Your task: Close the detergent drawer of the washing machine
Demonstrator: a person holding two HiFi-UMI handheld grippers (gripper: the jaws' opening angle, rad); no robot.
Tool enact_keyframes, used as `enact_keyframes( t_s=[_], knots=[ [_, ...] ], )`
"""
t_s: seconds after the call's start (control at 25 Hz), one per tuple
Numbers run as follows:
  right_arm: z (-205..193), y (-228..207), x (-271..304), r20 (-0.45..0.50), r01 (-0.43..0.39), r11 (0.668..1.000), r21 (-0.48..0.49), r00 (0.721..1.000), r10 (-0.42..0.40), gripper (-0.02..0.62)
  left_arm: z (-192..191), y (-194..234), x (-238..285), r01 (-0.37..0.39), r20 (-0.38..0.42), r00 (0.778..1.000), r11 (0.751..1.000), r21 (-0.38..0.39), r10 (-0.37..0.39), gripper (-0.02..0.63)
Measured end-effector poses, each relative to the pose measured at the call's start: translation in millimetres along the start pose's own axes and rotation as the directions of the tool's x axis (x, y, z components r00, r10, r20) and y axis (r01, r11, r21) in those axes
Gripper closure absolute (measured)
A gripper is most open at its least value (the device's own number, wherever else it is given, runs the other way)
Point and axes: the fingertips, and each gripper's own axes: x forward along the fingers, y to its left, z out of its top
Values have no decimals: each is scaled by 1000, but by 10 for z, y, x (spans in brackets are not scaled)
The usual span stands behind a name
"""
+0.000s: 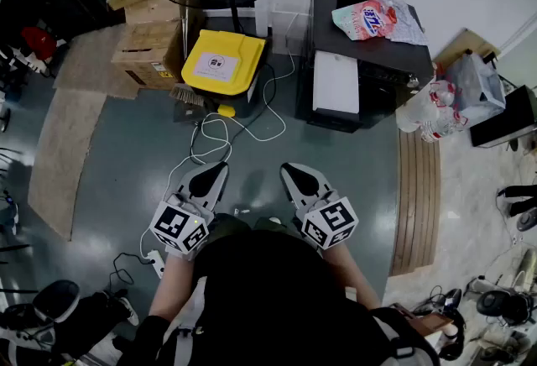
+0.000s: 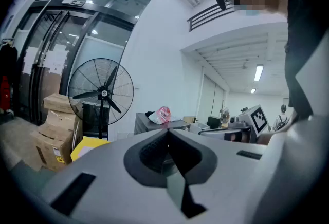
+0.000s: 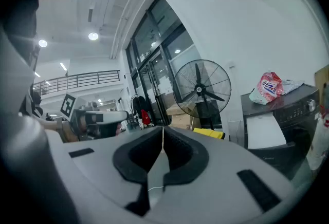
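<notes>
Our left claw (image 1: 216, 171) and right claw (image 1: 290, 171) hang close by our waist, each pinched together on nothing. The washing machine (image 1: 377, 62) stands well ahead and rightward of both, nearer the right claw; we cannot pick out its detergent drawer from here.

- The left gripper (image 1: 219, 168) has a pale grey shell that tapers to a point, with black padding lining the inside of its jaws.
- The right gripper (image 1: 290, 168) has the same grey tapered shell and black lining. The gripper views show black rectangular slots in the top of both shells.
- Each gripper carries a white cube with black square markers: the left cube (image 1: 178, 227) and the right cube (image 1: 330, 222).
- The person wears a black top (image 1: 268, 297) that leaves the forearms bare.
- A light grey strap (image 1: 191, 305) runs down the left side of the top.
</notes>
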Motion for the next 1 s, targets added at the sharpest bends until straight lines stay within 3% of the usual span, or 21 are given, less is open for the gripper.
enact_keyframes(
  t_s=[0.32,0.52,0.8,1.0],
  knots=[
    [-9,-315,-226,15,34,999,12,999,-34,572,-119,-209,301,43,-26,999,999,9,-43,595],
    [19,-485,-293,53,69,994,85,996,-74,572,-153,-223,476,78,-36,996,997,1,-78,595],
    [-11,-742,-35,23,136,986,100,990,-139,572,-209,118,773,120,-52,991,992,-38,-122,595],
    [87,-991,437,-14,199,977,81,980,-199,571,-135,640,1151,178,-39,983,982,-68,-181,595]
  ],
)
